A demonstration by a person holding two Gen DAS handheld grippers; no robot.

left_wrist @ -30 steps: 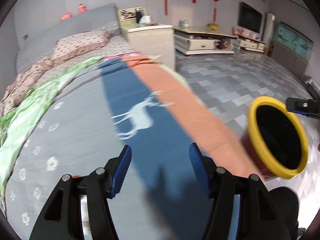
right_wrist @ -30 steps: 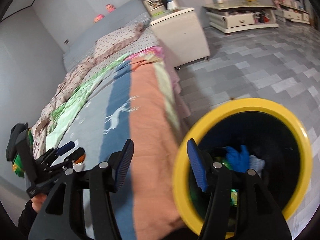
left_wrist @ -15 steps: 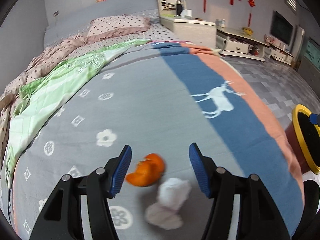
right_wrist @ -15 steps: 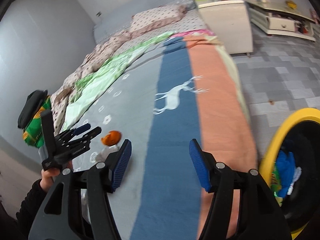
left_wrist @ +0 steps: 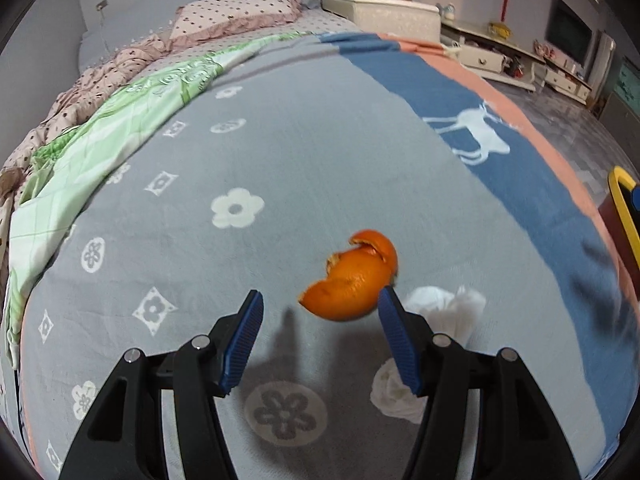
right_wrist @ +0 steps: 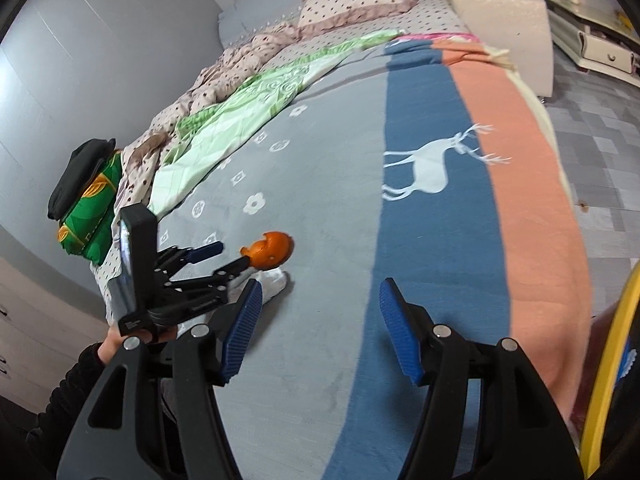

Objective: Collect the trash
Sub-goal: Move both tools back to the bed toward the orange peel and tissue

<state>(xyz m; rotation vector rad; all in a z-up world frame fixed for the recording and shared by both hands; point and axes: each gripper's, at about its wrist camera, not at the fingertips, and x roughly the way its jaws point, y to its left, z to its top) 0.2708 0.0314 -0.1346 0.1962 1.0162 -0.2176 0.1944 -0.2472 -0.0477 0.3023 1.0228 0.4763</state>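
On the grey blanket we see the orange peel lying just ahead of our wide-open, empty left gripper, offset toward its right finger, long axis crosswise; our right gripper, also wide open, is farther.

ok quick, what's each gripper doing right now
Left gripper: open, empty, fingers just short of the orange peel.
Right gripper: open, empty, over the blanket.
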